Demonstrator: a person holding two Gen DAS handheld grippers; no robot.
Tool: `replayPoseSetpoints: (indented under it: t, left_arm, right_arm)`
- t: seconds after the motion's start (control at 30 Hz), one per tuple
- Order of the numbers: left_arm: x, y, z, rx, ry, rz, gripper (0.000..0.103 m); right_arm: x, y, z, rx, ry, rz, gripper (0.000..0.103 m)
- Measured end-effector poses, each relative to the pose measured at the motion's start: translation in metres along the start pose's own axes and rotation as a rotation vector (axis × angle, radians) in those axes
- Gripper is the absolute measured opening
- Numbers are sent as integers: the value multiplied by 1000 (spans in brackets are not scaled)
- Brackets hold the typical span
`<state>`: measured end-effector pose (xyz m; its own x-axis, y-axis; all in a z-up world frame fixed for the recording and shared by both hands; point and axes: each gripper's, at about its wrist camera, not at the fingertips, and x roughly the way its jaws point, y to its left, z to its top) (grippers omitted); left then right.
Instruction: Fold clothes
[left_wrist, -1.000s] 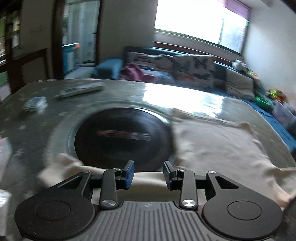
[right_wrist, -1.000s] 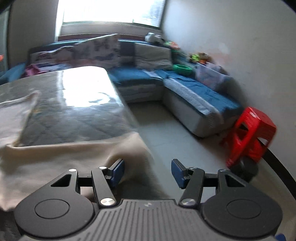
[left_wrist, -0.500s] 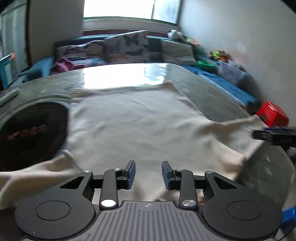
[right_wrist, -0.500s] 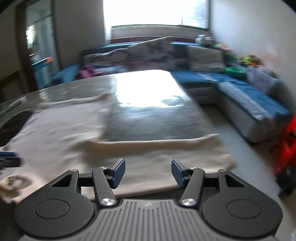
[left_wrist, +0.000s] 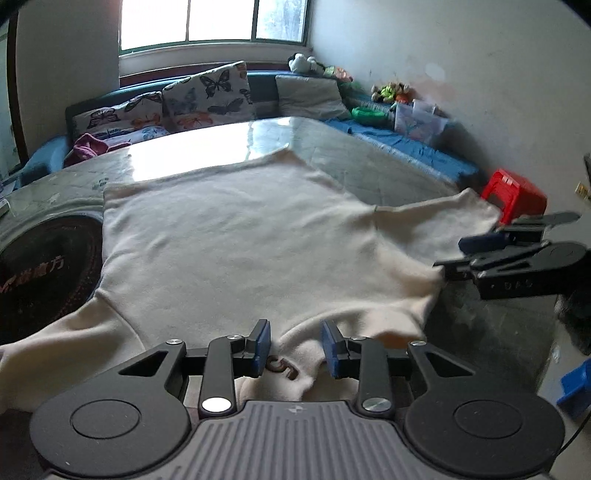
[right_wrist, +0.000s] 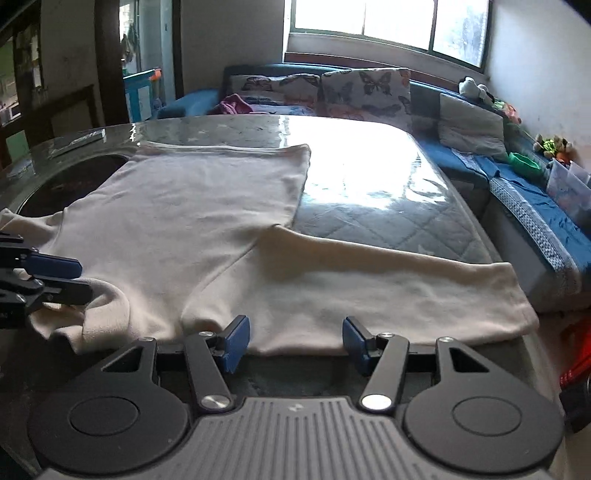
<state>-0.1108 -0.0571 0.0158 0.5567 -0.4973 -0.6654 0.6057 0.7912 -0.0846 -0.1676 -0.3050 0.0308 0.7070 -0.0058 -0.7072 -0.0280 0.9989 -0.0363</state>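
Observation:
A cream long-sleeved shirt lies spread flat on the glass-topped table, sleeves out to both sides. My left gripper sits at the near edge over the collar. A fold of collar with a brown mark rises between its blue pads, which do not press on it. In the right wrist view the same shirt shows, with its right sleeve stretched across. My right gripper stands open at that sleeve's near hem by the shoulder. The left gripper's fingers show at the left edge.
A dark round inset fills the table's left part. A remote lies at the far left corner. A blue sofa with butterfly cushions wraps the far and right sides. A red stool stands on the floor right of the table.
The left view swung right, from the dark round inset to the shirt's collar, and its jaws narrowed a little. The right view swung left, from the floor and stool to the sleeve.

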Motion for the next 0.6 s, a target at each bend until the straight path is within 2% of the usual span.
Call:
replayPoseSetpoints:
  t: [0.2, 0.47, 0.6]
  left_arm:
    - [3, -11, 21, 14, -59, -24, 33]
    - [33, -34, 11, 48, 8, -68, 33]
    - [33, -44, 4, 75, -11, -64, 36]
  right_arm:
    - [2, -11, 21, 34, -39, -10, 56]
    - [40, -29, 37, 100, 1, -41, 51]
    - [50, -38, 39, 121, -5, -63, 50]
